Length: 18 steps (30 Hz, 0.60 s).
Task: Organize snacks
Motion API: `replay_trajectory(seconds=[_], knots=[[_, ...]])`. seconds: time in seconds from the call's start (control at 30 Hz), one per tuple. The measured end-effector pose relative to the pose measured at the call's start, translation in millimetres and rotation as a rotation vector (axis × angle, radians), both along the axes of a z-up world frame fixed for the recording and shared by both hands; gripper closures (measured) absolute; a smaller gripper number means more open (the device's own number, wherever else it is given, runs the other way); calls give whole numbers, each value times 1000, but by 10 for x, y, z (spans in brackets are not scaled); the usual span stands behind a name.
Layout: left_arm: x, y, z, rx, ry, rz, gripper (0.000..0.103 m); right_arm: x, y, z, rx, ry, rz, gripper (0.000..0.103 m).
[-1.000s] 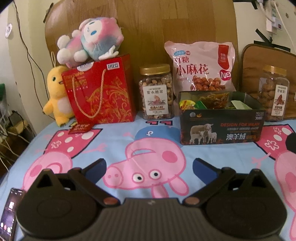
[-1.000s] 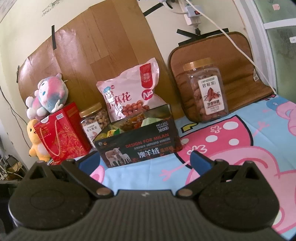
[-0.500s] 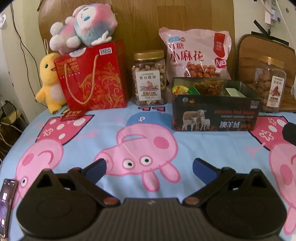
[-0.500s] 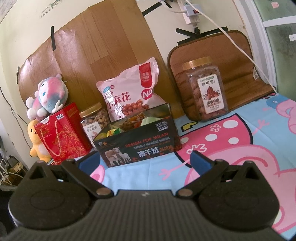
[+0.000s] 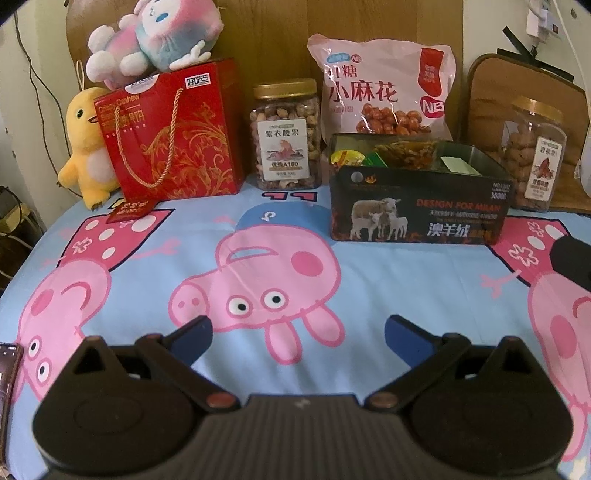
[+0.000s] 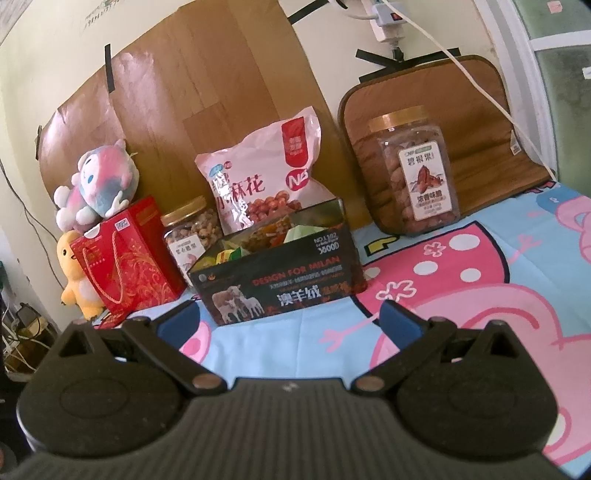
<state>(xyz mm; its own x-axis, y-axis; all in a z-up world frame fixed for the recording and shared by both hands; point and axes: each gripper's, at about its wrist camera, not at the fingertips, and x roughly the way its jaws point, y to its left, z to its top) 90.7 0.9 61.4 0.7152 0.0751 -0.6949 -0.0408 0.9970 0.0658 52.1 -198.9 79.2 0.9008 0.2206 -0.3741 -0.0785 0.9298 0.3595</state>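
A dark open box [image 5: 417,218] [image 6: 280,284] holding several small snack packets stands on the cartoon-pig cloth [image 5: 258,280]. Behind it leans a pink snack bag [image 5: 384,92] [image 6: 266,184]. A nut jar [image 5: 286,133] [image 6: 190,236] stands left of the box, and a second jar [image 5: 535,151] [image 6: 413,173] stands right. A red gift bag [image 5: 170,129] [image 6: 125,258] is at the far left. My left gripper [image 5: 297,334] is open and empty, well short of the box. My right gripper [image 6: 288,317] is open and empty, just in front of the box.
A pink plush [image 5: 155,33] sits on the gift bag, and a yellow duck plush [image 5: 86,147] stands beside it. A brown cushion [image 6: 443,125] leans on the wall behind the right jar. A phone [image 5: 7,369] lies at the cloth's left edge.
The left gripper has pulled back and risen a little, so the snacks look farther away and higher in its view. The right gripper has barely moved. Both stay open.
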Motion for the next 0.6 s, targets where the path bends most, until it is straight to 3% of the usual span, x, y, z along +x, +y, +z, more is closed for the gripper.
replay_trajectory(seconds=[0.6], knots=[[14,-21,-40,-3,15,-11,0,35,-19,-31,0,12,2,0]])
